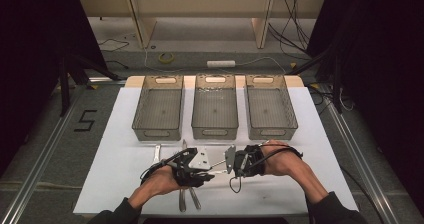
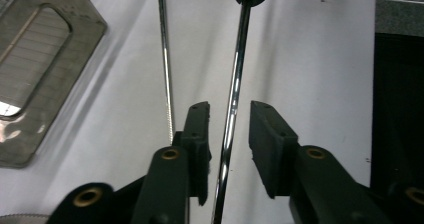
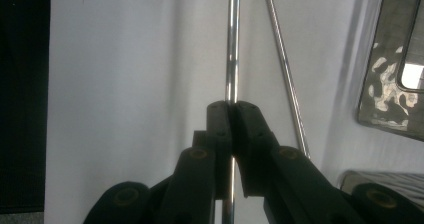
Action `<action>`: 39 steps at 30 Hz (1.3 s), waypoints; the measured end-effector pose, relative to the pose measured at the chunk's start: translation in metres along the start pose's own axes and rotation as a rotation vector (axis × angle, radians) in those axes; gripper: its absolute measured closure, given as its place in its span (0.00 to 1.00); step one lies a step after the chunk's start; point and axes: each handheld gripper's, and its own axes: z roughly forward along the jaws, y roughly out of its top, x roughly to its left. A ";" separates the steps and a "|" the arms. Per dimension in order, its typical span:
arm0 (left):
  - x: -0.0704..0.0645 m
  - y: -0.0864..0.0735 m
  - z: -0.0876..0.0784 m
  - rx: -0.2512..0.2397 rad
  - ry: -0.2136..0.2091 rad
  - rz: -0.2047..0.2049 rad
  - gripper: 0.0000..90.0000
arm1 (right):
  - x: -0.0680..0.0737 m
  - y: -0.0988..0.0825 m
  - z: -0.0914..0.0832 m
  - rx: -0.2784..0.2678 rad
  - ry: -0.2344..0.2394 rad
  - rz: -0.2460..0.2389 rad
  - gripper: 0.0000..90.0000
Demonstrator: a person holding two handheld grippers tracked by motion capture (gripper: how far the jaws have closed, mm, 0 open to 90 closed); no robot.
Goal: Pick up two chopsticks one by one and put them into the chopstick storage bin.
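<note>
While your right gripper (image 3: 231, 109) clamps the thin steel rod (image 3: 231, 59) near the table's front edge, its long axis runs leftward between your left gripper's (image 2: 229, 119) narrowed, not-yet-touching jaws, beside a second rod (image 2: 165, 59)

Dim surroundings, soft close-up focus

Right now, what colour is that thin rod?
Shiny silver rod, mirror-like; right gripper view shows it best.
</note>
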 end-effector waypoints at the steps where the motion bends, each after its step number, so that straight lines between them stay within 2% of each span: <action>1: 0.000 0.000 0.000 0.005 -0.005 0.002 0.81 | 0.000 0.000 0.000 0.000 0.003 -0.001 0.96; 5: -0.001 0.001 0.003 0.024 -0.021 0.008 0.85 | 0.001 0.001 0.000 -0.004 0.009 -0.012 0.96; 9: -0.003 0.001 0.003 0.017 -0.014 0.021 0.91 | 0.002 0.001 0.000 -0.008 0.013 -0.018 0.95; 11: -0.003 0.001 0.002 0.025 -0.025 0.039 0.92 | 0.003 0.001 0.000 -0.008 0.015 -0.021 0.95; 16: -0.004 0.001 0.001 0.017 -0.049 0.055 0.95 | 0.004 0.000 0.000 -0.016 0.017 -0.050 0.95; 18: -0.003 0.000 -0.001 0.015 -0.045 0.057 0.95 | 0.001 -0.002 -0.001 -0.029 0.029 -0.042 0.92; 19: -0.003 0.000 -0.001 0.009 -0.043 0.051 0.95 | 0.000 -0.003 -0.002 -0.040 0.016 -0.033 0.87; 22: 0.000 -0.003 -0.004 0.002 -0.034 0.042 0.95 | -0.004 -0.009 -0.009 -0.101 -0.002 0.035 0.71; 25: 0.003 -0.004 -0.006 -0.012 -0.013 0.017 0.95 | -0.006 -0.017 -0.020 -0.210 -0.025 0.108 0.61; 28: 0.006 -0.005 -0.009 -0.019 0.018 -0.010 0.95 | -0.006 -0.027 -0.024 -0.296 -0.066 0.211 0.53; 31: 0.012 -0.006 -0.013 -0.037 0.042 -0.054 0.95 | -0.004 -0.037 -0.024 -0.397 -0.124 0.315 0.46; 32: 0.013 -0.007 -0.015 -0.040 0.052 -0.073 0.95 | -0.002 -0.040 -0.024 -0.433 -0.157 0.349 0.45; 35: 0.019 -0.008 -0.019 -0.058 0.066 -0.132 0.95 | 0.001 -0.051 -0.024 -0.515 -0.208 0.470 0.43; 38: 0.027 -0.011 -0.025 -0.080 0.081 -0.194 0.95 | 0.006 -0.062 -0.023 -0.593 -0.235 0.581 0.40; 39: 0.029 -0.013 -0.026 -0.084 0.094 -0.207 0.95 | 0.007 -0.065 -0.022 -0.621 -0.225 0.614 0.38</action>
